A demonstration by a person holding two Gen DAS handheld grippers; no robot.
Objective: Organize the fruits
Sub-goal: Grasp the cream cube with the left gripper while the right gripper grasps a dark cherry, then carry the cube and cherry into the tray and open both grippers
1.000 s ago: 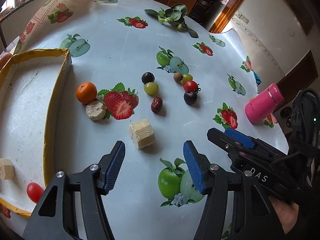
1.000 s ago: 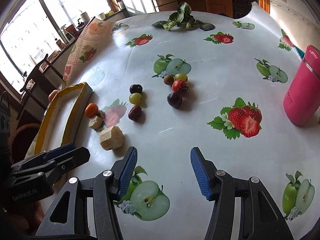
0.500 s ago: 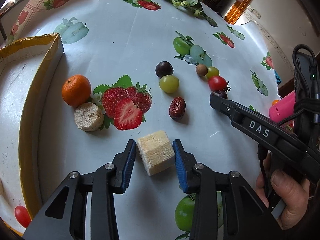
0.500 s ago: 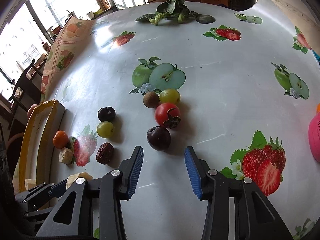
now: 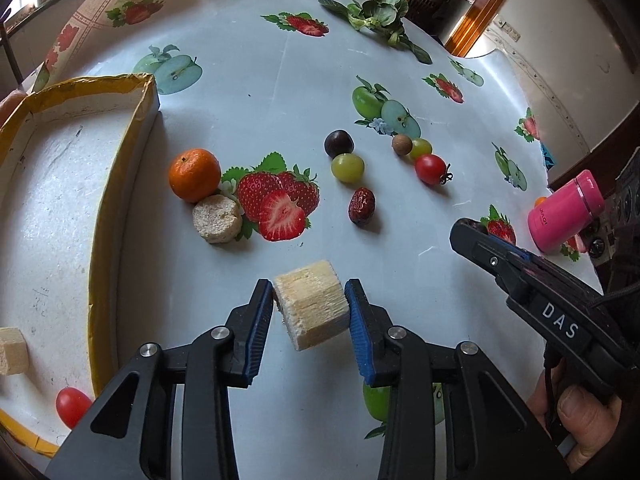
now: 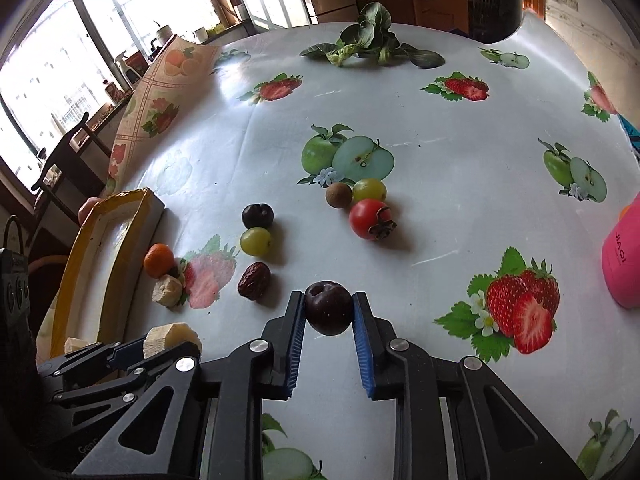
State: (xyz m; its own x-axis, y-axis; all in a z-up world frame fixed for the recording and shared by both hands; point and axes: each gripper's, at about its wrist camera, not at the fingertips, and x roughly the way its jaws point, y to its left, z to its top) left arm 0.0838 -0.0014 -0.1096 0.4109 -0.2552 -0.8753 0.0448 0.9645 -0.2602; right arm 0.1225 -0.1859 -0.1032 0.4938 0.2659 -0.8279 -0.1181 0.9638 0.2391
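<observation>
Both hand-held grippers [image 5: 309, 312] [image 6: 329, 312] clamped, angled down.

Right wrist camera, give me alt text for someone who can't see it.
The right gripper is shut on a dark plum above a fruit-print tablecloth. Beyond lie grapes, a red date and a tomato; a yellow-rimmed tray sits left.

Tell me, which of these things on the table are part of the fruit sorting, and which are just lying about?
Part of the job: pale cut chunk in the left gripper, dark plum in the right gripper, orange, green grape, yellow-rimmed tray.

Lying about: pink bottle, leafy greens.
</observation>
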